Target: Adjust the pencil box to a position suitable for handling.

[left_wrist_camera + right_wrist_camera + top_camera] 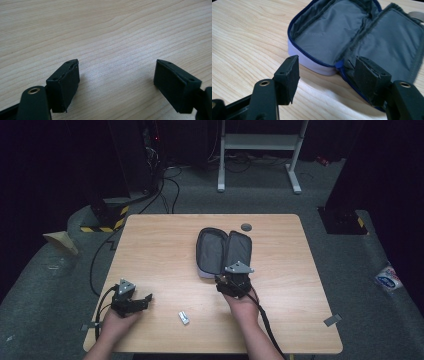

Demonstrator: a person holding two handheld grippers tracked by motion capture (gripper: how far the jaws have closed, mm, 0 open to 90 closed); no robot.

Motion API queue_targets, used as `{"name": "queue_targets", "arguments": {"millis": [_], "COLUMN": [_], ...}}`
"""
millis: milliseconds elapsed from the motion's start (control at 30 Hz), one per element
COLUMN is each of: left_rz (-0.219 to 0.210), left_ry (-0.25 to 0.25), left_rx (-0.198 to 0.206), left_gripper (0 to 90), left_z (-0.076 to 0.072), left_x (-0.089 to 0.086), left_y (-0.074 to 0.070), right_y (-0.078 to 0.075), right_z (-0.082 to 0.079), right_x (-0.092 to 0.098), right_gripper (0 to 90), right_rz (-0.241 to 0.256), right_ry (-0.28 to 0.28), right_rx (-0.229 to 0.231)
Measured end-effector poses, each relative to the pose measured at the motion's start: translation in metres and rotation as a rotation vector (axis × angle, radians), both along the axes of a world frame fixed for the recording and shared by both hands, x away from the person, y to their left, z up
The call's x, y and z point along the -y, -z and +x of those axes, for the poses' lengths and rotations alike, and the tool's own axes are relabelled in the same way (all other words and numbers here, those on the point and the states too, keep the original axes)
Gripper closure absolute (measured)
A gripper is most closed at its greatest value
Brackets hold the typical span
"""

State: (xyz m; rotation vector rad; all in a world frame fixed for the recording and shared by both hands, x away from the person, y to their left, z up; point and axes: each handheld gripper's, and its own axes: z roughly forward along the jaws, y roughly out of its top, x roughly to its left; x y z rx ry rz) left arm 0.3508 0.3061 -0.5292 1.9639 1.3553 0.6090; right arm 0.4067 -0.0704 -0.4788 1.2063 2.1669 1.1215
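We find the pouch [222, 252] lying unzipped and spread open near the middle of the table [150, 250], its grey lining exposed and nothing visible in either half. The right gripper [231, 282] sits at the pouch's near edge; in the right gripper view its jaws stand apart, released, straddling the near corner of the pouch [352, 37] without closing on it. The left gripper [142, 301] rests low at the near left of the table, well apart from the pouch; in the left gripper view its jaws are likewise spread wide with bare wood between them.

A small white item [184, 318] lies on the table between the two hands, untouched; we cannot tell what it is.

We judge the step in hand to be the opening or steadying of the pouch, with loading not yet begun. The next move likely calls for one gripper to pick up the small item while the right one keeps the pouch open.
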Motion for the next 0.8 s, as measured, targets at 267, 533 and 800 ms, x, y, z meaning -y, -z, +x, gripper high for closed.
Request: {"name": "queue_targets", "arguments": {"millis": [267,533,800], "left_rz": [0.000,0.000,0.000], "left_ry": [0.000,0.000,0.002], "left_rx": [0.000,0.000,0.000], "left_gripper": [20.9,21.0,20.9], "left_z": [0.000,0.000,0.000], "left_x": [0.000,0.000,0.000], "left_y": [0.000,0.000,0.000], "right_y": [0.000,0.001,0.000], "right_z": [0.013,0.022,0.032], "right_x": [-0.020,-0.044,-0.063], "right_gripper": [38.5,40.7,43.7], "right_rz": [0.018,0.024,0.023], "right_ry": [-0.022,-0.056,-0.070], "right_rx": [-0.010,-0.006,0.002]}}
